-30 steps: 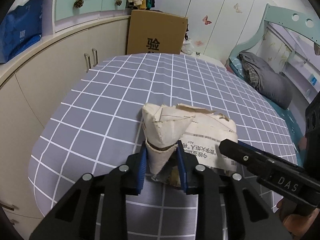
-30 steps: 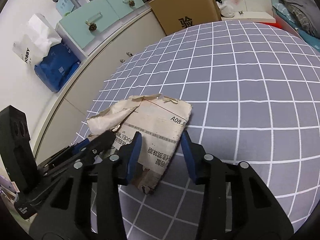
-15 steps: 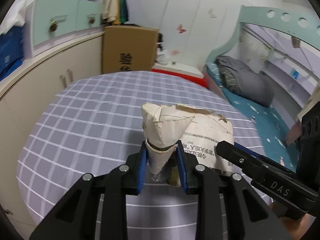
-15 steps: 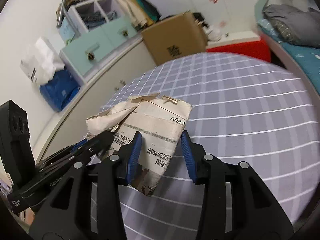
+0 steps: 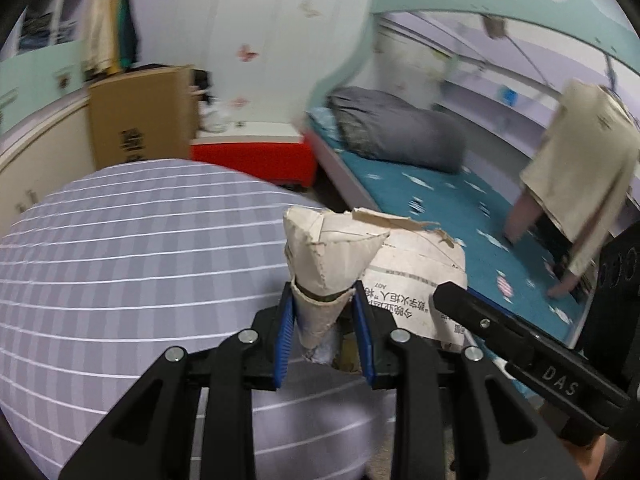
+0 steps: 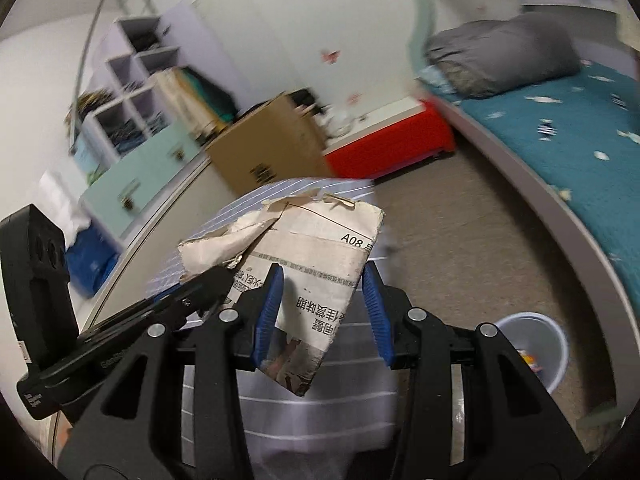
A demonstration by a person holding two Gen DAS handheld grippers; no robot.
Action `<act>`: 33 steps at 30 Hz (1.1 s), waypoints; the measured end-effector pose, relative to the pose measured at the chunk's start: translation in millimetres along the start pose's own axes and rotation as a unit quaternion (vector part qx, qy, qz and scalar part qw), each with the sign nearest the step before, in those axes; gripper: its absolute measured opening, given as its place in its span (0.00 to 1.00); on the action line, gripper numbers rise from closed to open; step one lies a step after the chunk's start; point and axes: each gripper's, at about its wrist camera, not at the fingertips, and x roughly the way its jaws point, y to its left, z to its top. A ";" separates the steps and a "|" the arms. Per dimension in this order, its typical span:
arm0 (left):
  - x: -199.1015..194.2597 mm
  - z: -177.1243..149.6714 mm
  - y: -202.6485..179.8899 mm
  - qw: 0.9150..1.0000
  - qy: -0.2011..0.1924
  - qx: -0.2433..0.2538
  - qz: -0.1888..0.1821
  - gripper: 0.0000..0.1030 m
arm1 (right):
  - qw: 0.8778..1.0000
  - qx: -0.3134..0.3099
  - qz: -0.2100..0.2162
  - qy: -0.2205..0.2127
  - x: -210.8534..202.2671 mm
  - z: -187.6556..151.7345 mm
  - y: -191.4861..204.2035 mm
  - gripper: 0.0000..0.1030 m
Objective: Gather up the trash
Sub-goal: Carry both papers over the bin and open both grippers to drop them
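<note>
Torn paper bag (image 6: 316, 256) marked "A08", pinched by both grippers' fingers (image 5: 362, 312) (image 6: 269, 300).

one crumpled paper bag (image 5: 336, 264), two hand-held grippers (image 5: 324, 328), one bin (image 6: 528, 344)

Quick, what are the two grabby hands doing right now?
Left gripper: closed on the twisted corner of the paper bag.
Right gripper: closed on the same bag's printed side.

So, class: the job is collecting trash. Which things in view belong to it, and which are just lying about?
Belongs to the job:
- torn paper bag
- left gripper
- right gripper
- waste bin

Just lying about:
- cardboard box
- grey bedding
- checked tablecloth
</note>
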 end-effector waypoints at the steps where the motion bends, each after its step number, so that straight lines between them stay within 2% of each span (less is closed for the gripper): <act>1: 5.9 -1.5 -13.2 1.000 0.003 0.007 -0.006 0.26 | 1.000 0.006 -0.007 -0.004 -6.8 0.8 -11.5 0.40; 7: 51.7 -22.4 -89.4 0.997 0.041 0.042 -0.049 0.26 | 0.997 0.048 -0.051 -0.017 -42.5 -8.9 -91.7 0.40; 11: 81.5 -40.7 -118.7 0.993 0.069 0.065 -0.063 0.26 | 0.994 0.079 -0.077 -0.008 -52.2 -24.3 -144.2 0.40; 15: 117.7 -59.4 -145.1 0.989 0.099 0.082 -0.075 0.27 | 0.990 0.103 -0.101 0.006 -49.9 -40.9 -180.0 0.41; 22: 175.5 -84.7 -159.3 0.981 0.154 0.091 -0.078 0.27 | 0.982 0.139 -0.122 0.036 -27.0 -62.4 -226.3 0.41; 24: 192.2 -91.8 -160.4 0.978 0.171 0.093 -0.077 0.27 | 0.980 0.146 -0.126 0.045 -16.5 -67.5 -235.3 0.45; 26: 203.8 -96.3 -160.9 0.976 0.181 0.094 -0.081 0.28 | 0.978 0.153 -0.131 0.056 -5.0 -73.2 -245.5 0.56; 28: 222.7 -103.6 -163.3 0.972 0.198 0.103 -0.074 0.30 | 0.976 0.155 -0.141 0.065 5.9 -80.5 -253.7 0.59; 29: 237.1 -109.2 -162.0 0.969 0.216 0.109 -0.059 0.33 | 0.972 0.158 -0.155 0.081 17.9 -87.3 -263.9 0.62; 30: 247.8 -114.7 -159.9 0.966 0.229 0.111 -0.044 0.43 | 0.969 0.163 -0.162 0.092 25.4 -91.5 -274.2 0.63; 31: 254.4 -118.3 -158.1 0.964 0.239 0.111 -0.033 0.48 | 0.964 0.171 -0.171 0.110 36.7 -100.0 -284.9 0.64; 33: 262.5 -127.9 -149.6 0.961 0.253 0.107 -0.022 0.51 | 0.957 0.180 -0.185 0.136 49.8 -113.2 -296.9 0.64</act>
